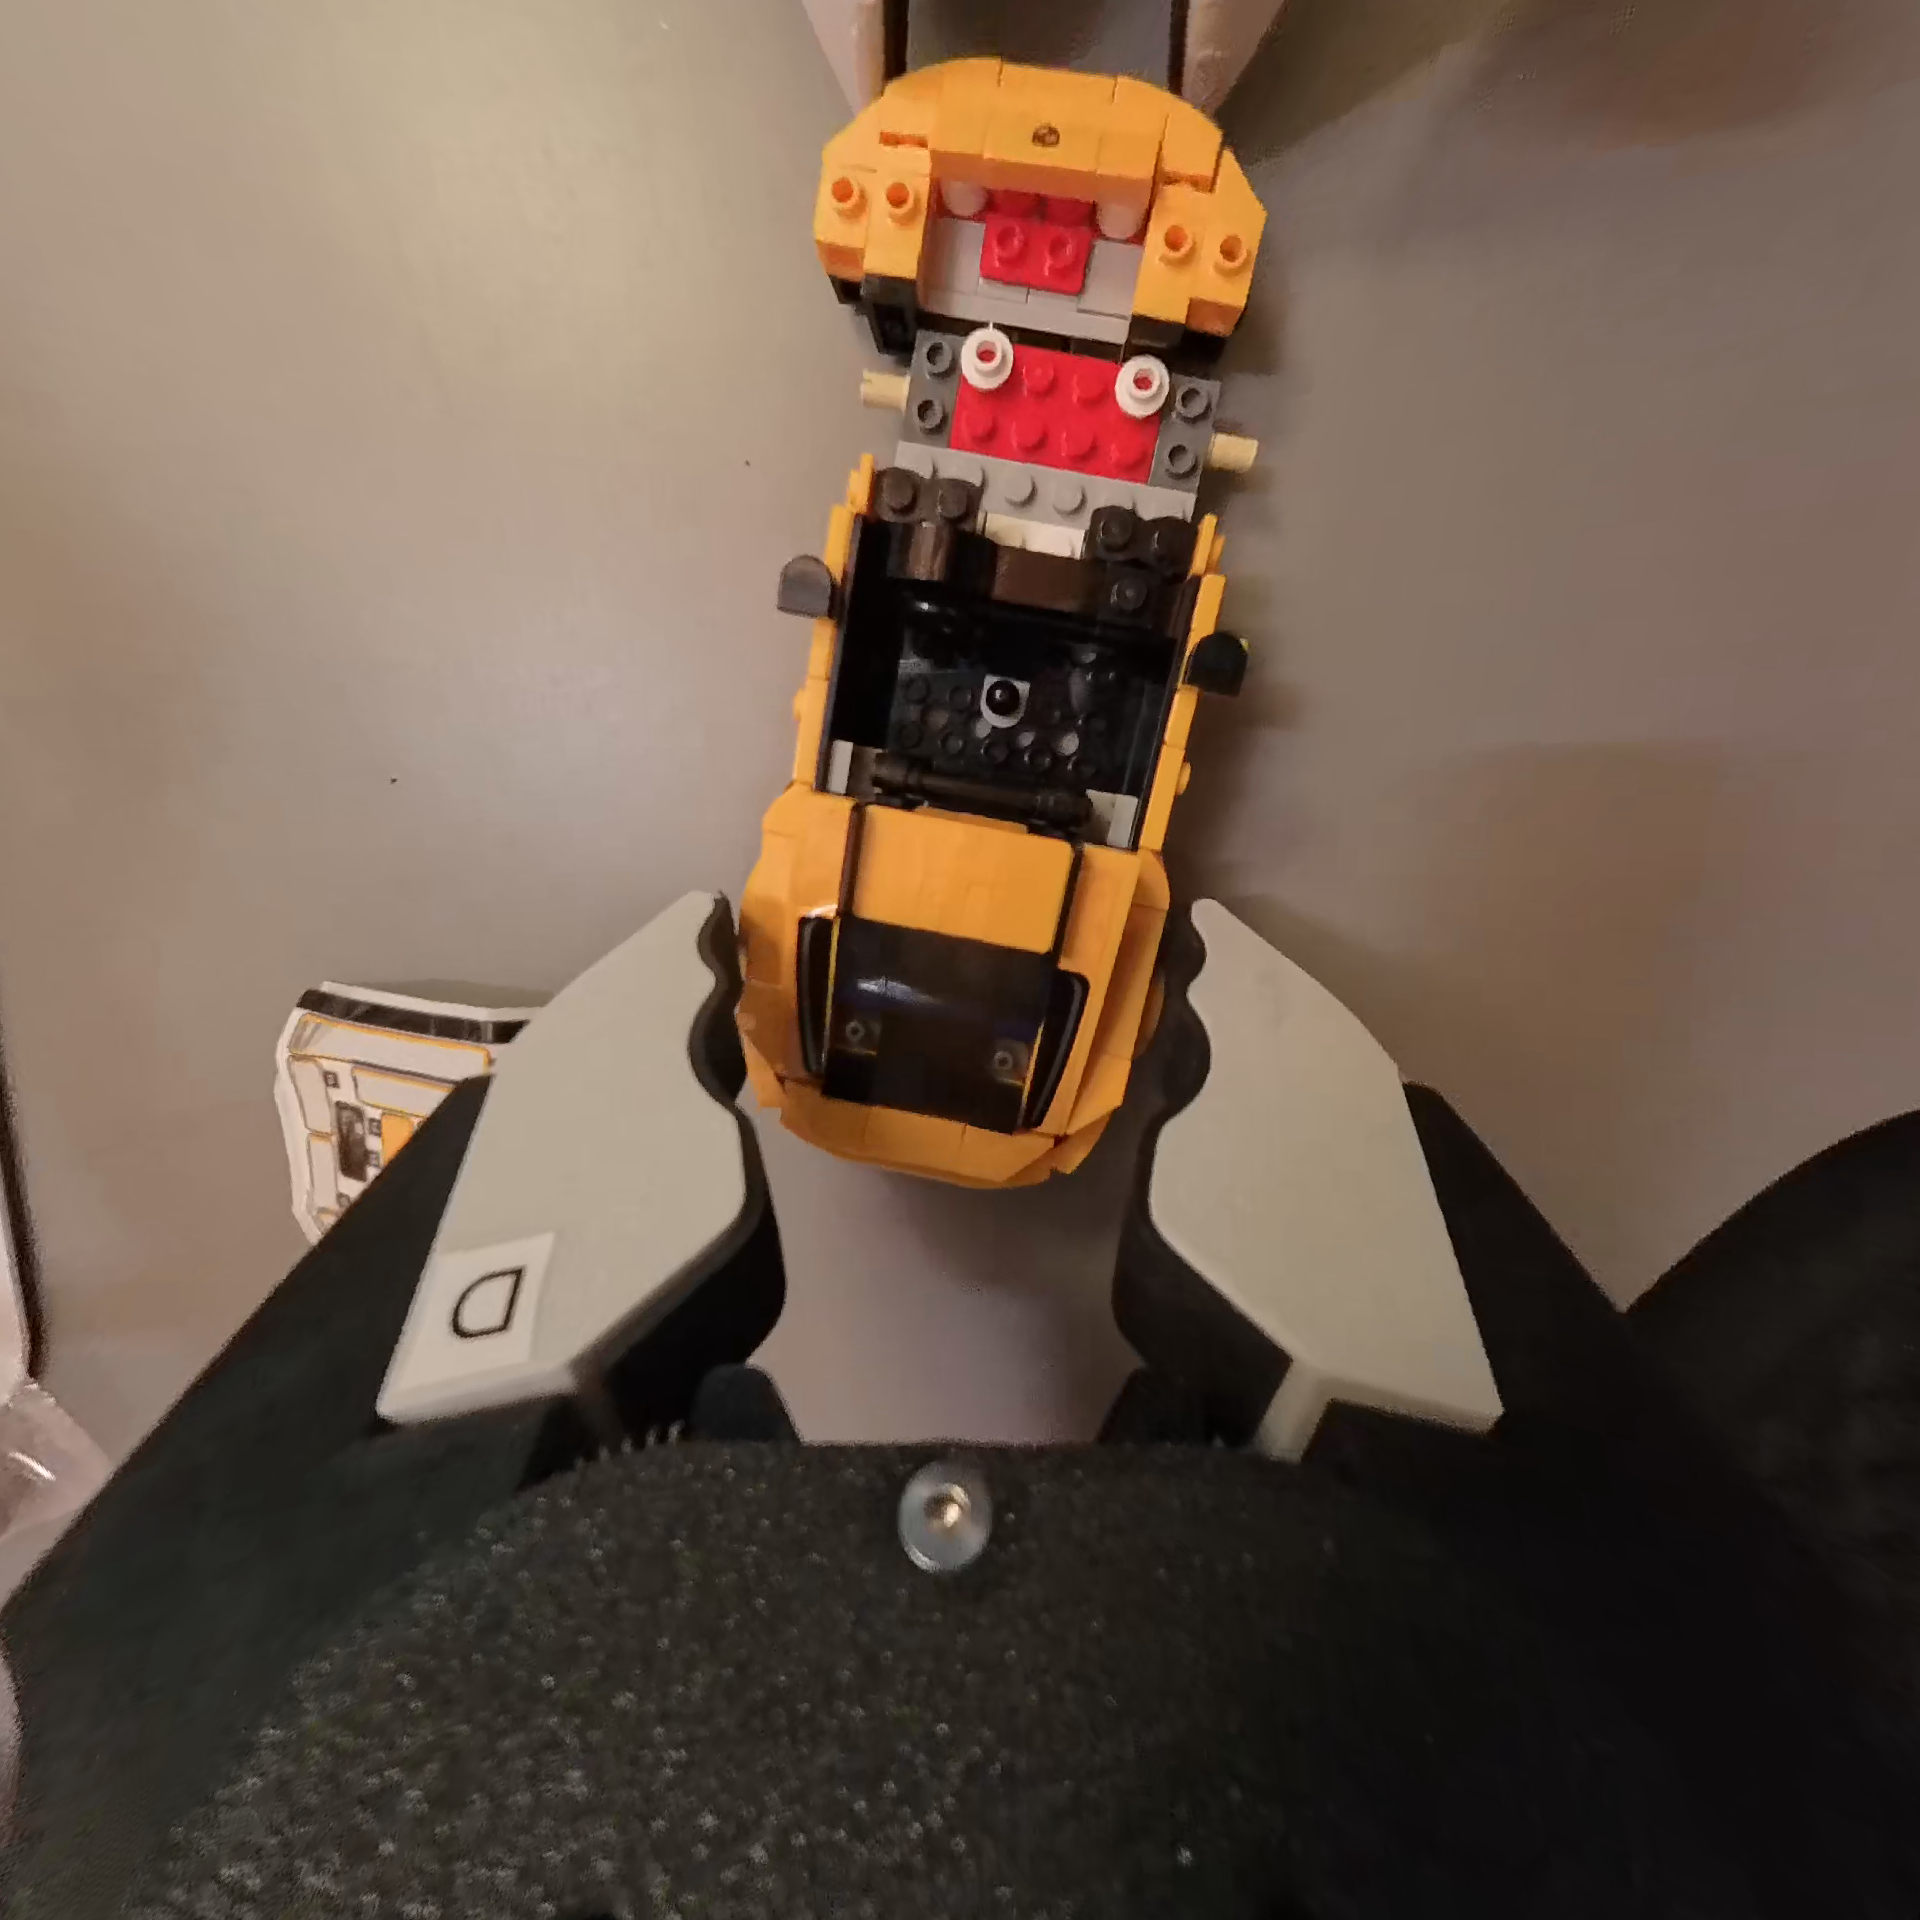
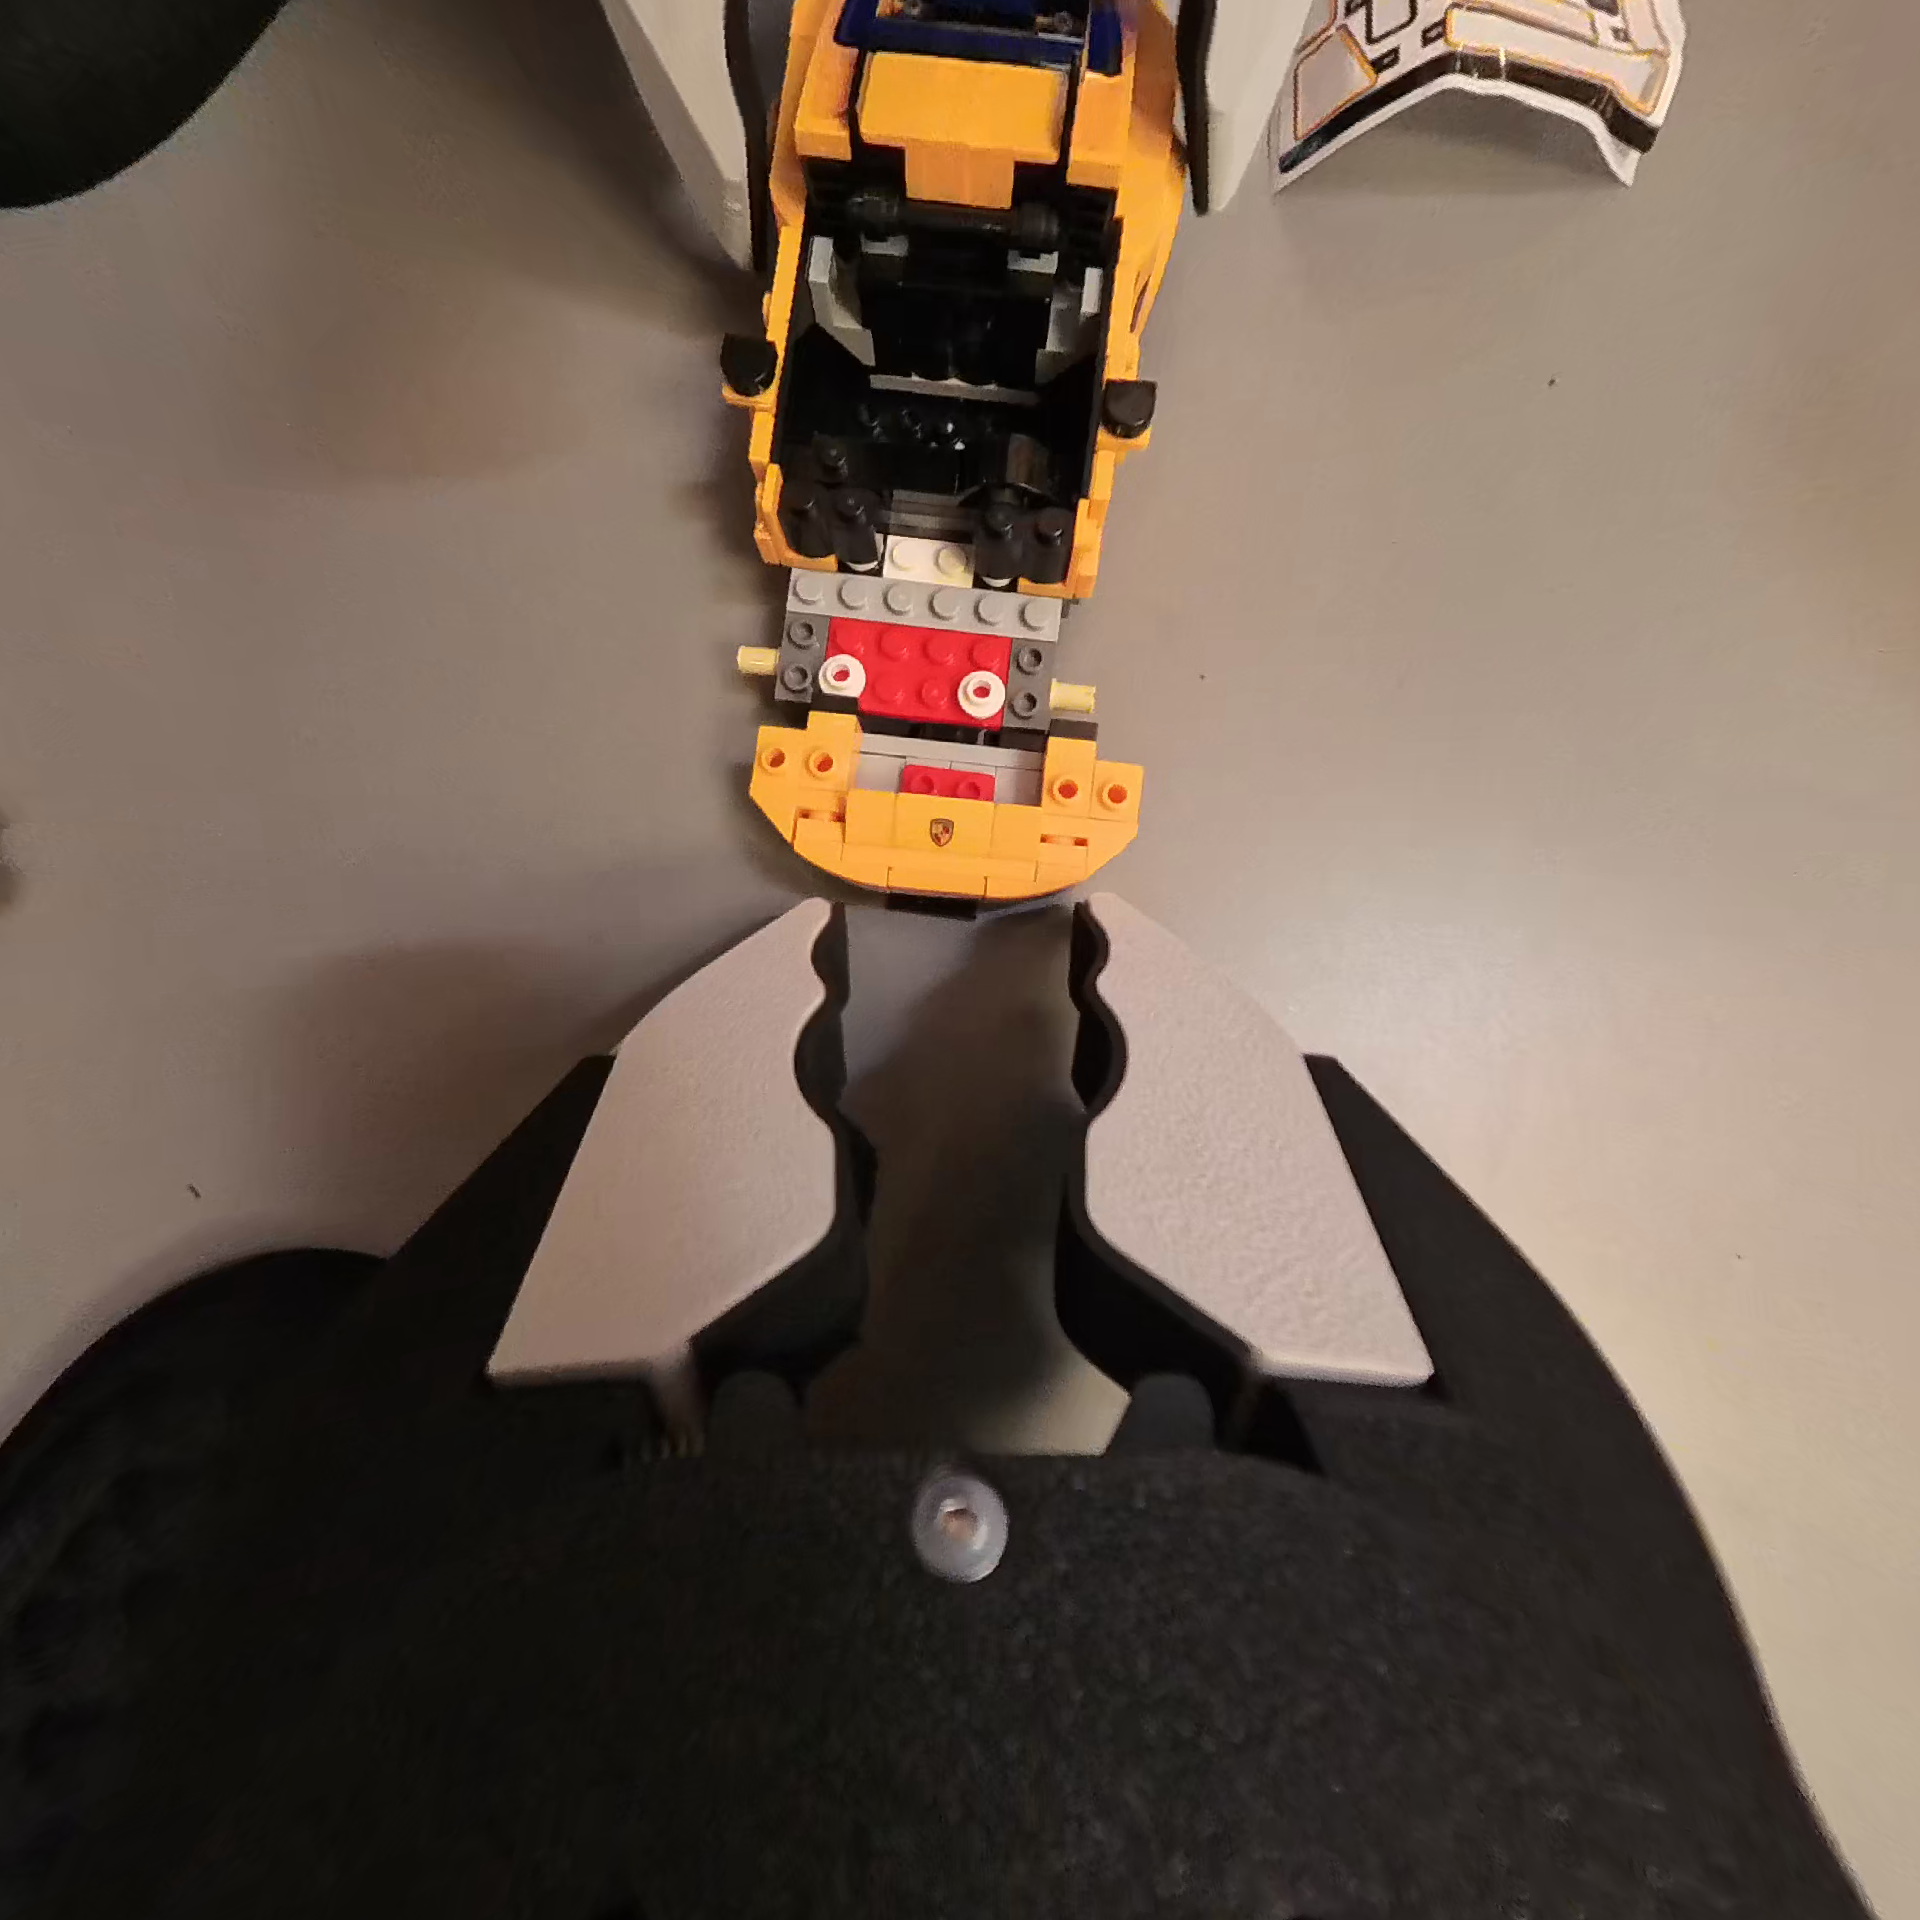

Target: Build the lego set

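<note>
An orange-yellow lego car (image 1: pixel 997 665) lies on the grey table (image 1: pixel 364 520). It has an open black cockpit, bare red and grey plates, tan axle pins and no wheels. My left gripper (image 1: pixel 951 997) is shut on one end of the car, with both pads against its sides. In the right wrist view the car (image 2: pixel 935 436) points away from me. My right gripper (image 2: pixel 956 925) is open and empty, its tips just short of the car's badge end. The right gripper's fingers (image 1: pixel 1221 52) show at the top of the left wrist view. The left gripper's fingers (image 2: pixel 675 94) show at the top of the right wrist view.
A white sticker sheet (image 1: pixel 374 1101) lies on the table beside my left gripper; it also shows in the right wrist view (image 2: pixel 1475 73) at the top right. A clear plastic bag (image 1: pixel 31 1455) sits at the far left edge. Tip to tip, the grippers are about 12 cm apart.
</note>
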`<state>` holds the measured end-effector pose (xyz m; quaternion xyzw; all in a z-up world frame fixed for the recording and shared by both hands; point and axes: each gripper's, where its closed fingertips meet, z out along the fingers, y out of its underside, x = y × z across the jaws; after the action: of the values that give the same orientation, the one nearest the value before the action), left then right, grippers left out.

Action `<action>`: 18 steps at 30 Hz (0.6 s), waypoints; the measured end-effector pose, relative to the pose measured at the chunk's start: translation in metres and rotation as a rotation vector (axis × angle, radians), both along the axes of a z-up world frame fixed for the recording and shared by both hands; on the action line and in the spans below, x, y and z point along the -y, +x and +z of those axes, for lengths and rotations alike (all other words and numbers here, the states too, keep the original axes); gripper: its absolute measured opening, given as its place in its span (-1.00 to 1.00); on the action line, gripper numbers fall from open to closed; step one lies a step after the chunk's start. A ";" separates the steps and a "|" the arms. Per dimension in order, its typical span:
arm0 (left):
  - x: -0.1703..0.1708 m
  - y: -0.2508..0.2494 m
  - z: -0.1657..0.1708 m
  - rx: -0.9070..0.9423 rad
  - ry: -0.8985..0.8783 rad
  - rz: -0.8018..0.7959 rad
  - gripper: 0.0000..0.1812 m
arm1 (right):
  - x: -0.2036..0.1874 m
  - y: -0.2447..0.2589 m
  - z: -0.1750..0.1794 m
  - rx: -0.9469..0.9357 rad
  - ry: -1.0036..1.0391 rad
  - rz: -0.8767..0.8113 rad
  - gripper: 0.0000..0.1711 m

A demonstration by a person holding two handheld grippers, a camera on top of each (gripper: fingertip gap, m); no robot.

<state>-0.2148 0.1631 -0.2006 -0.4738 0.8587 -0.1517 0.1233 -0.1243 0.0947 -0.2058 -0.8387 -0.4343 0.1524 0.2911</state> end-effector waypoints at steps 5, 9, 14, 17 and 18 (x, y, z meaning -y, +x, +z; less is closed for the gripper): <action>-0.004 -0.003 0.009 0.013 -0.012 -0.010 -0.17 | -0.001 -0.002 0.000 -0.006 0.014 -0.003 -0.57; -0.013 -0.011 0.003 -0.037 0.000 -0.017 -0.13 | -0.001 -0.003 0.001 -0.014 0.013 -0.013 -0.59; -0.011 -0.010 -0.006 -0.056 -0.010 -0.029 -0.13 | -0.001 -0.004 0.000 -0.010 0.011 -0.035 -0.59; -0.010 -0.009 -0.006 -0.050 -0.012 -0.029 -0.13 | 0.000 -0.004 -0.001 -0.016 0.003 -0.051 -0.59; -0.010 -0.009 -0.006 -0.049 -0.012 -0.027 -0.13 | 0.000 -0.004 0.000 -0.016 0.001 -0.056 -0.59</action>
<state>-0.2235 0.1726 -0.2066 -0.4665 0.8668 -0.1470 0.0973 -0.1286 0.0944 -0.2063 -0.8492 -0.4085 0.1505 0.2990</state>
